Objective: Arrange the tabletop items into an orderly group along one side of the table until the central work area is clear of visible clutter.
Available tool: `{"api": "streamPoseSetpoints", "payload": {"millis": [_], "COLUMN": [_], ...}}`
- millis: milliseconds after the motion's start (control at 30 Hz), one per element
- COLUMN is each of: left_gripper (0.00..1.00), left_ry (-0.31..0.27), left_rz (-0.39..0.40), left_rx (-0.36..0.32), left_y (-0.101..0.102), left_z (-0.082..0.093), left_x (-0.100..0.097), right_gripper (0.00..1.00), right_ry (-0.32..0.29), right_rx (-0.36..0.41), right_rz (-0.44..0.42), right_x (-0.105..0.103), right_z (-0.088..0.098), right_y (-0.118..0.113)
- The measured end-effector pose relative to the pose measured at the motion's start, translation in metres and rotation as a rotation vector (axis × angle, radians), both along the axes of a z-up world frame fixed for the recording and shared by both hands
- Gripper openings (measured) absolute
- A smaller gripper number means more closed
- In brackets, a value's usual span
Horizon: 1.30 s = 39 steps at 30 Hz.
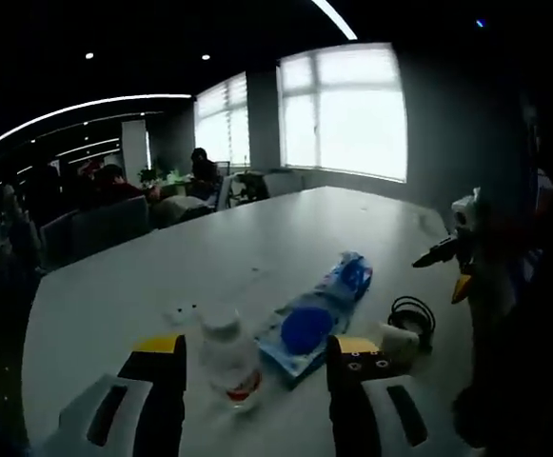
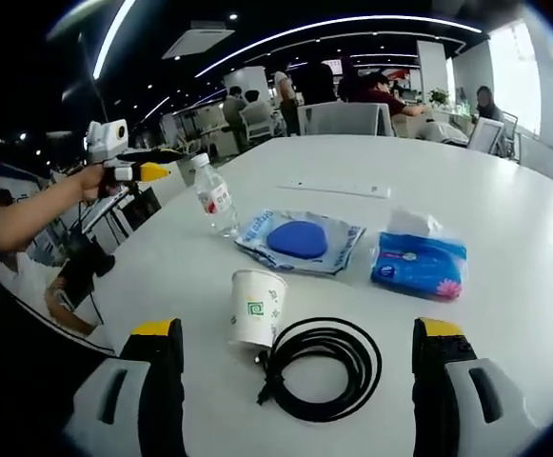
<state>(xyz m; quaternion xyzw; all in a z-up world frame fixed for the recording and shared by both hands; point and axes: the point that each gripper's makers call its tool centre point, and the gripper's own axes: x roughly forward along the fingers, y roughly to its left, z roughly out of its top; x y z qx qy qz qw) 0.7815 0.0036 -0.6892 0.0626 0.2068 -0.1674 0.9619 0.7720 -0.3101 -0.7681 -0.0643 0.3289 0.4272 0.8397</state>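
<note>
left claw (image 1: 257, 367): jaws spread wide, holding nothing, low over the white worktop (image 1: 247, 252); also seen from the right gripper view (image 2: 159, 172), off the worktop's edge.
right claw (image 2: 300, 357): jaws wide apart, holding nothing; cable and cup sit ahead between them.
water bottle (image 2: 214, 197): clear plastic, white cap, upright, red-and-white label, text too small to read; contents can't be judged. In the left gripper view (image 1: 228, 367) it stands just ahead, between the jaws.
flat packet (image 2: 300, 240): clear wrap with blue print, blue oval pad inside; writing unreadable. Just beside the bottle.
tissue pack (image 2: 419, 259): blue, pink flower print, white tissue sticking out the top; next to the packet.
paper cup (image 2: 256, 307): white, small green logo, unreadable; inside not visible.
black cable (image 2: 319, 369): coiled, touching the cup's base.
</note>
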Motion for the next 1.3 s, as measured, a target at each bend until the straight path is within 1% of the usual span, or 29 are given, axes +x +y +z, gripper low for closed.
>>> {"api": "streamPoseSetpoints", "payload": {"millis": [67,133,233,267,333,367,433,500,600,700,767,867,933,967,1000,1033,1300], "left_gripper": [0.57,0.56,0.54,0.53,0.51,0.50,0.50,0.49,0.45,0.43,0.41,0.39,0.37,0.37,0.36,0.35,0.32], "left_ry": [0.001,-0.010,-0.022,-0.024,-0.030,-0.033,-0.036,-0.029,-0.029,-0.024,-0.022,-0.010,-0.001,0.002,0.001,0.001,0.000], "left_rz": [0.029,0.048,0.086,0.086,0.127,0.154,0.163,0.174,0.212,0.239,0.268,0.301,0.316,0.331,0.332,0.333,0.364], "left_rx": [0.001,-0.005,0.000,0.002,0.008,0.015,0.013,0.008,0.022,-0.001,-0.005,-0.016,-0.028,-0.036,-0.040,-0.044,-0.040], "left_y": [0.003,0.001,0.005,0.004,0.007,0.011,0.008,0.006,0.006,0.010,0.012,0.018,0.017,0.022,0.023,0.021,0.022], "left_z": [-0.002,0.003,0.000,0.000,-0.001,-0.004,-0.004,-0.009,-0.011,-0.017,-0.018,-0.025,-0.026,-0.030,-0.031,-0.030,-0.039], "left_x": [0.005,0.009,0.015,0.017,0.023,0.026,0.030,0.034,0.037,0.040,0.041,0.042,0.042,0.044,0.045,0.047,0.050], "right_gripper": [0.96,0.96,0.96,0.96,0.96,0.96,0.95,0.95,0.95,0.95,0.95,0.94,0.94,0.94,0.94,0.94,0.94], "right_ry": [0.003,0.008,0.015,0.016,0.020,0.021,0.023,0.026,0.031,0.034,0.031,0.032,0.046,0.062,0.077,0.074,0.068], "right_rx": [-0.002,-0.003,-0.005,-0.004,-0.005,-0.005,-0.003,-0.004,-0.005,-0.005,-0.003,-0.015,-0.023,-0.038,-0.056,-0.053,-0.052], "right_rz": [-0.003,-0.006,-0.007,-0.007,-0.008,-0.008,-0.009,-0.010,-0.012,-0.012,-0.010,-0.005,-0.005,-0.011,-0.020,-0.018,-0.025], "right_x": [-0.001,-0.003,-0.004,-0.005,-0.006,-0.007,-0.007,-0.008,-0.008,-0.007,-0.007,-0.006,-0.007,-0.008,-0.008,-0.008,-0.004], "right_z": [-0.002,-0.004,-0.007,-0.007,-0.009,-0.009,-0.010,-0.011,-0.012,-0.013,-0.012,-0.013,-0.014,-0.016,-0.019,-0.019,-0.020], "right_y": [0.000,0.001,0.001,0.002,0.003,0.003,0.003,0.003,0.002,0.001,0.002,0.002,0.002,0.001,0.000,0.001,0.003]}}
